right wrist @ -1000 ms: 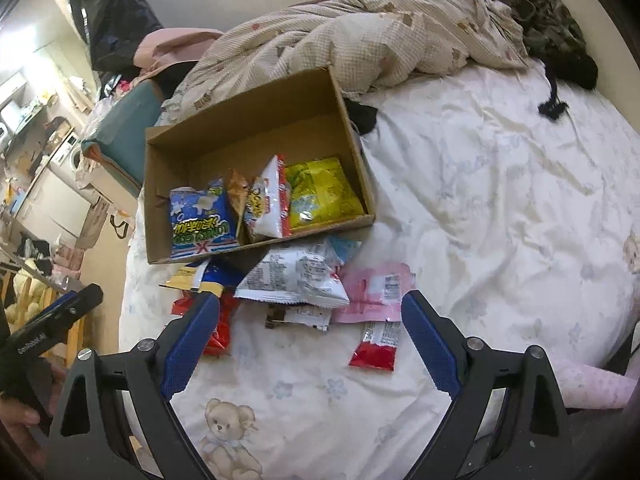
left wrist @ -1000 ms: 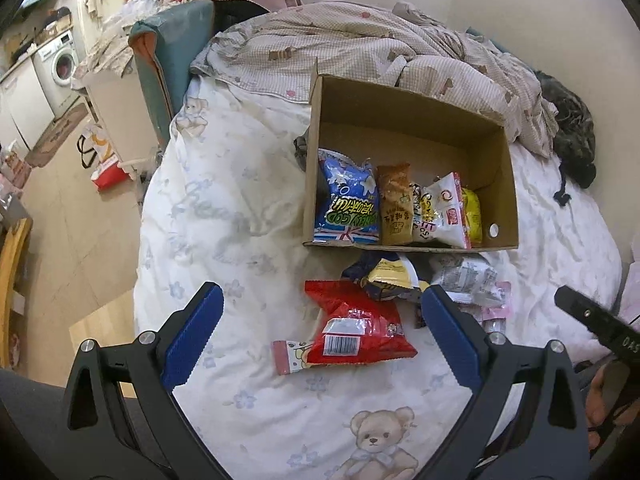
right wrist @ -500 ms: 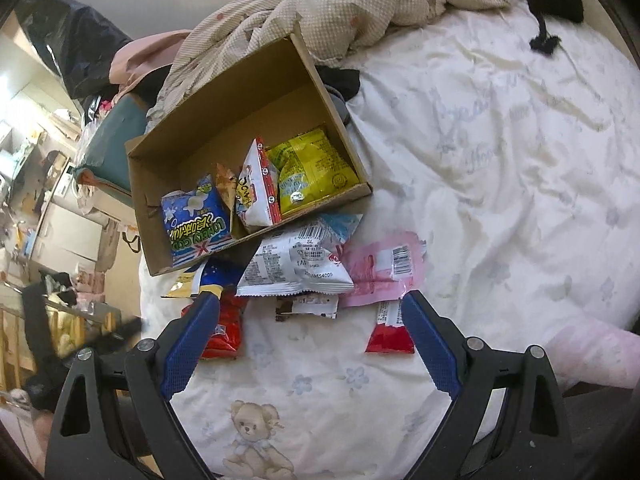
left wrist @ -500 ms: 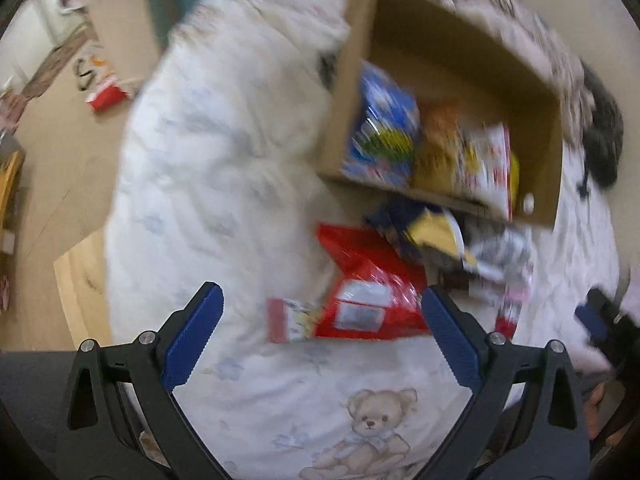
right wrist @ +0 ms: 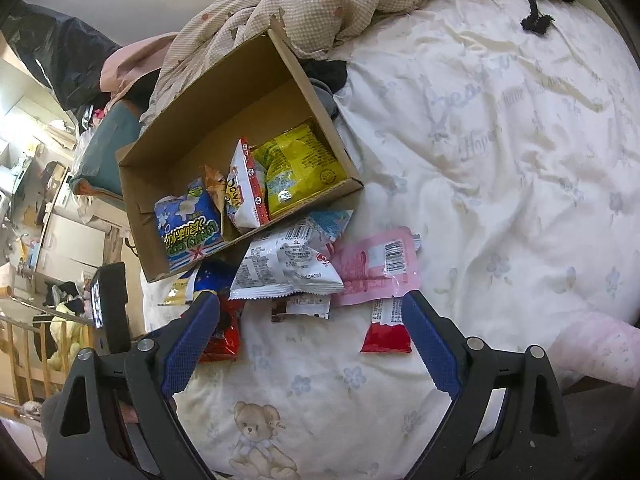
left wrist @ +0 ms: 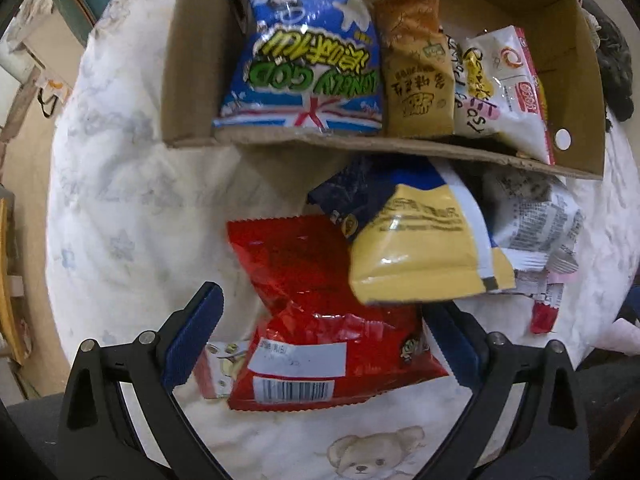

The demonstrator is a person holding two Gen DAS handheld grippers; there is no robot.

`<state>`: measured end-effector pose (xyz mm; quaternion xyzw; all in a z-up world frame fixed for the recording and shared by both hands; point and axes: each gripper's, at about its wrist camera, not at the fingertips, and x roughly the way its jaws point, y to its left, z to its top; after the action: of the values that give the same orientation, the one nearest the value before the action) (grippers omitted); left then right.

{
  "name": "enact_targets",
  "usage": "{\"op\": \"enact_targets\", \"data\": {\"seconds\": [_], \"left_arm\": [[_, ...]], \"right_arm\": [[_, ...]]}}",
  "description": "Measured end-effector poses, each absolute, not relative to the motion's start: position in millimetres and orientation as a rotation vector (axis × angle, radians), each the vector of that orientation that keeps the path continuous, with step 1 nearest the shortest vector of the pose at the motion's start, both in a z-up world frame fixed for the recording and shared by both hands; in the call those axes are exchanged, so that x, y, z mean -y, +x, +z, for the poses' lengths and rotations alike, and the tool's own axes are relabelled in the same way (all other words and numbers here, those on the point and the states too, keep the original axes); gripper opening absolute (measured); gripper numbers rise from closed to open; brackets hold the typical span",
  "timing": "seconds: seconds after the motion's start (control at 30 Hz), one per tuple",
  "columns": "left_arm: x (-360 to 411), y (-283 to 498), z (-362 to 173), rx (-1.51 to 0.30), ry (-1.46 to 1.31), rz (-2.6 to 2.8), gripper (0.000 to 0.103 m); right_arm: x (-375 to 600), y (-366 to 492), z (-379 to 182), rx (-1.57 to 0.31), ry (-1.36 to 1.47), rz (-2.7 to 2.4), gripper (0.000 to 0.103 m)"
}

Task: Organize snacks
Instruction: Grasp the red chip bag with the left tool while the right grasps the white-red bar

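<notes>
On the bed (right wrist: 500,128), the left claw (left wrist: 320,336) is held spread wide around the red bag (left wrist: 320,320), seemingly for a grasp toward the box (left wrist: 192,60), while the right claw (right wrist: 310,344) is kept released above the loose packets.

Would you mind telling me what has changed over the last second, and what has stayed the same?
The left gripper has moved in toward the red snack bag, jaws open and straddling it, nothing gripped. The right gripper has eased slightly closer to the loose packets, also open. The snacks and cardboard box lie as before.
</notes>
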<state>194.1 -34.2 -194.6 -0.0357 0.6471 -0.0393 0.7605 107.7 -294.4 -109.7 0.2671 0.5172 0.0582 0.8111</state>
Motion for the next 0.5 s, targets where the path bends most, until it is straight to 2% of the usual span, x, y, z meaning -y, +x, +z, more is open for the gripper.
{"op": "enact_targets", "data": {"seconds": [0.03, 0.1, 0.17, 0.2, 0.23, 0.5], "left_arm": [[35, 193, -195, -1.41, -0.081, -0.095, 0.086], [39, 190, -194, -1.416, -0.095, -0.141, 0.074], [41, 186, -190, -1.407, -0.087, -0.14, 0.07], [41, 183, -188, -1.403, -0.087, -0.142, 0.063], [39, 180, -186, -1.408, -0.099, -0.145, 0.06], [22, 147, -152, -1.409, -0.186, -0.159, 0.051]], "right_arm": [[295, 108, -110, -1.105, 0.575, 0.124, 0.095], [295, 109, -111, -1.109, 0.584, 0.128, 0.095], [295, 111, -111, -1.113, 0.59, 0.129, 0.095], [295, 111, -112, -1.114, 0.59, 0.13, 0.095], [294, 111, -112, -1.115, 0.59, 0.131, 0.095], [301, 107, -109, -1.094, 0.611, 0.112, 0.095]]}}
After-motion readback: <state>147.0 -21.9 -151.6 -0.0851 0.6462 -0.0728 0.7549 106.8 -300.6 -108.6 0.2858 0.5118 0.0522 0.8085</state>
